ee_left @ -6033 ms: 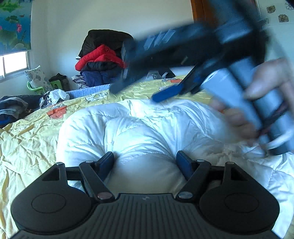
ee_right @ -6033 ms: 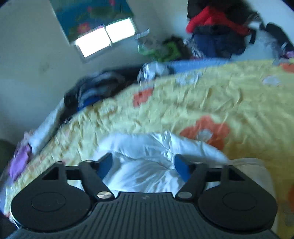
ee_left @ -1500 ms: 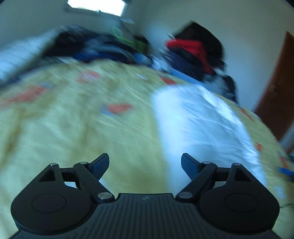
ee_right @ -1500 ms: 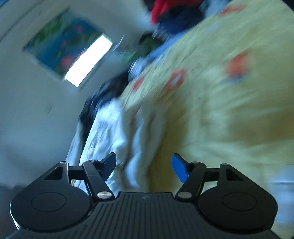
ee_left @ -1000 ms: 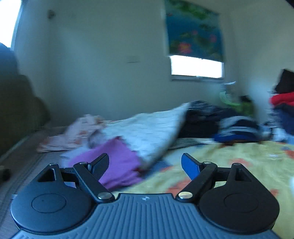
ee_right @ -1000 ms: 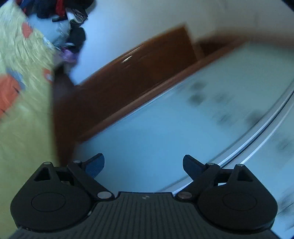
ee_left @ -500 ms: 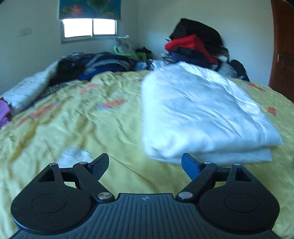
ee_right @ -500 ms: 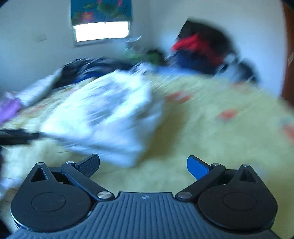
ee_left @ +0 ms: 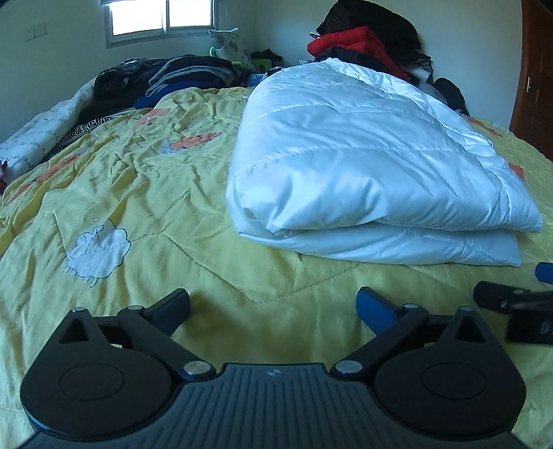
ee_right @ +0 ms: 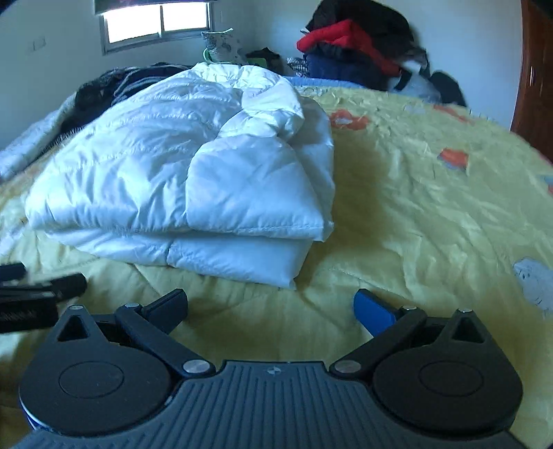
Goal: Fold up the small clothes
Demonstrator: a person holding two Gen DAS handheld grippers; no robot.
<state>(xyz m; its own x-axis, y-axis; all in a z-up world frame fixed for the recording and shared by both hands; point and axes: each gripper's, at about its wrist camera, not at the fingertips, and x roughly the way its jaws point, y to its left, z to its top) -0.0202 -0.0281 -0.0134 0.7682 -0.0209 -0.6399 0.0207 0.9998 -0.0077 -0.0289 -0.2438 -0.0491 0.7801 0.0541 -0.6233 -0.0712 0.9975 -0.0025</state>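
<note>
Claws (ee_left: 273, 304) (ee_right: 269, 304) now level, wide, empty.

jacket: folded puffer jacket (ee_left: 363, 165) lies on the bedspread (ee_left: 145, 193), centre-right of left wrist frame; centre-left in right wrist frame (ee_right: 179, 165)
left gripper (ee_left: 273, 307): bottom centre of its frame, over bare bedspread, in front of jacket, apart from it
right gripper (ee_right: 269, 305): bottom centre of its frame, in front of jacket's right corner, apart
clothes pile (ee_left: 366, 45): top right, behind jacket
second clothes heap (ee_left: 166, 79): upper left, at bed's far edge
window (ee_left: 160, 17): top left, on the wall behind
door (ee_left: 534, 76): right edge
</note>
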